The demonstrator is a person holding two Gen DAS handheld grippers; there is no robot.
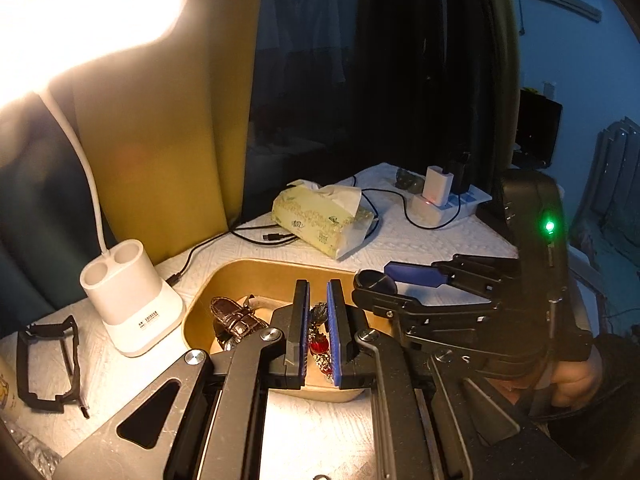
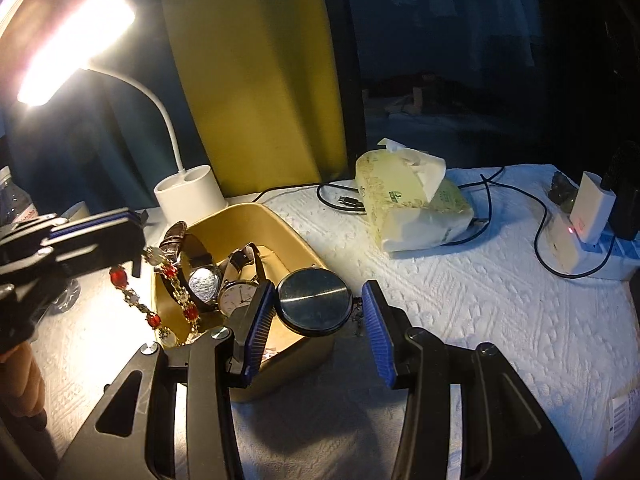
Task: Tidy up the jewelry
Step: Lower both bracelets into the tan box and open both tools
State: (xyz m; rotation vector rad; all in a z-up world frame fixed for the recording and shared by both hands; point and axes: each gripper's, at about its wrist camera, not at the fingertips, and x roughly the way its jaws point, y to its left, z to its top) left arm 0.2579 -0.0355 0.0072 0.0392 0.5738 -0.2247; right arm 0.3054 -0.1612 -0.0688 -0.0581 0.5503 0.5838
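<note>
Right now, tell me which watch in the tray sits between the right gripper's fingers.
The round dark-faced watch on the gold tray's near rim; the silver-dial and white-dial watches lie deeper inside.

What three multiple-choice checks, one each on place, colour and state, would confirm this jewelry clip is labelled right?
1. Where do the watches lie?
A. On the tissue pack
B. Inside the gold tray
C. Beside the power strip

2. What colour are the large beads on the bracelet?
A. Red
B. Green
C. Black

3. How is the left hand-held gripper?
A. Wide open over the cloth
B. Shut on the bracelet
C. Shut on the lamp neck

Answers:
1 B: the watches sit within the walls of the gold tray.
2 A: red beads show along the bracelet, between paler links.
3 B: the left hand-held gripper has its blue pads close around the chain, which hangs from it into the tray, while the right hand-held gripper stands open around a round dark disc.
</note>
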